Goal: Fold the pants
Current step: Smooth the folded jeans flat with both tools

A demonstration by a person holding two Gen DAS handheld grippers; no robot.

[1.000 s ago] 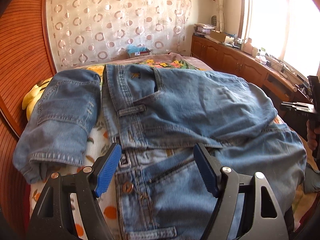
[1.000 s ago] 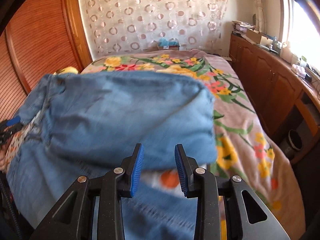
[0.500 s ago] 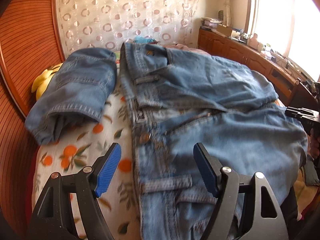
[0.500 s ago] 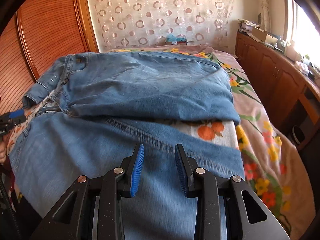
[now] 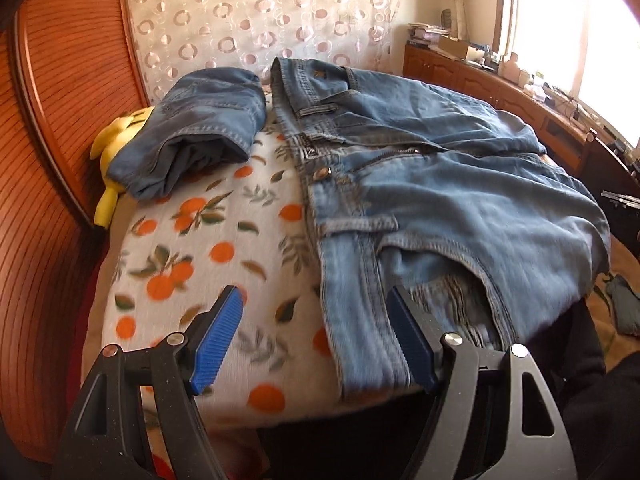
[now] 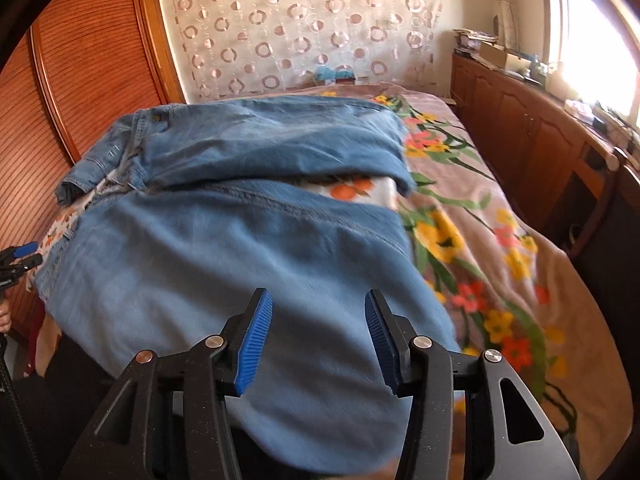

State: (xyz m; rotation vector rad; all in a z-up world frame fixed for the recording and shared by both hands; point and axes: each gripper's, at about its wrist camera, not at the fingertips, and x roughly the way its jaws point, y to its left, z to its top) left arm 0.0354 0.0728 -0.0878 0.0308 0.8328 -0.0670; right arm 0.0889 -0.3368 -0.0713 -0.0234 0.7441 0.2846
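Light blue jeans (image 5: 460,200) lie across the bed with the waistband to the left and the legs folded back over themselves. My left gripper (image 5: 314,292) stands open above the bed's near edge. The waistband's near corner lies below its right finger (image 5: 412,340), and nothing is pinched. In the right wrist view the same jeans (image 6: 240,260) fill the foreground. My right gripper (image 6: 317,296) hovers over the near denim fold with its jaws opening and no cloth between the pads. The left gripper (image 6: 20,254) shows at that view's far left edge.
A second, folded pair of jeans (image 5: 200,128) rests at the bed's far left beside a yellow plush toy (image 5: 110,160). Orange-print sheet (image 5: 192,248) and floral blanket (image 6: 480,220) cover the bed. A wooden headboard (image 5: 52,140) stands left, and a low wooden cabinet (image 6: 532,128) runs along the right.
Both grippers have drawn back toward the bed's near edge. The folded legs, raised a second ago, now lie flat on the jeans. The right jaws stand wider apart.
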